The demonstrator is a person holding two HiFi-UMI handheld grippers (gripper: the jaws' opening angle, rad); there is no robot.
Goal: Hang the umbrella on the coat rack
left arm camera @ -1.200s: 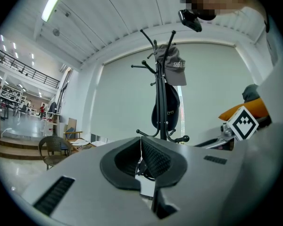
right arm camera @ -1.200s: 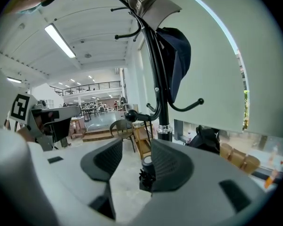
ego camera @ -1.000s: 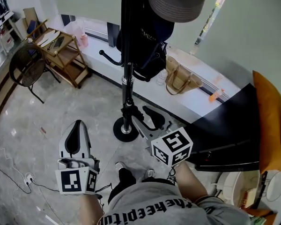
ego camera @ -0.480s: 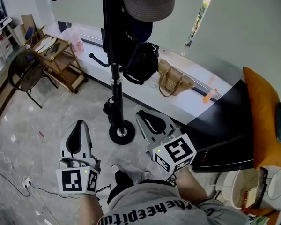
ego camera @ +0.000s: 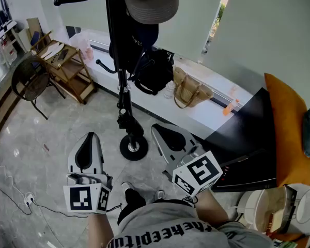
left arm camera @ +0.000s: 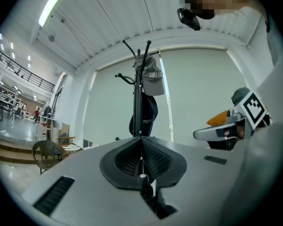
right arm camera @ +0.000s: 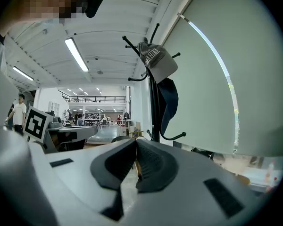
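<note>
The black coat rack [ego camera: 115, 45] stands ahead on its round base [ego camera: 133, 148]. A grey cap [ego camera: 150, 1] and a dark bag [ego camera: 152, 68] hang on it. A black folded bundle, seemingly the umbrella [ego camera: 128, 124], hangs against the lower pole. My left gripper [ego camera: 88, 137] is shut and empty, low and left of the base. My right gripper [ego camera: 157, 129] is shut with nothing in it, just right of the base. The left gripper view has the left gripper [left arm camera: 141, 140] level with the rack [left arm camera: 139, 107]. In the right gripper view the right gripper [right arm camera: 136, 142] faces the rack [right arm camera: 155, 102].
A woven handbag [ego camera: 188, 92] sits on the low window ledge behind the rack. A wooden shelf trolley [ego camera: 67, 66] and a round chair [ego camera: 28, 81] stand at the left. A black table [ego camera: 248, 138] and an orange cushion [ego camera: 287, 128] are at the right. A cable [ego camera: 20, 200] lies on the floor.
The right gripper has drawn back from the rack's foot and risen, its jaws now seen shut. The left gripper has shifted slightly. The rack sits further left in the head view.
</note>
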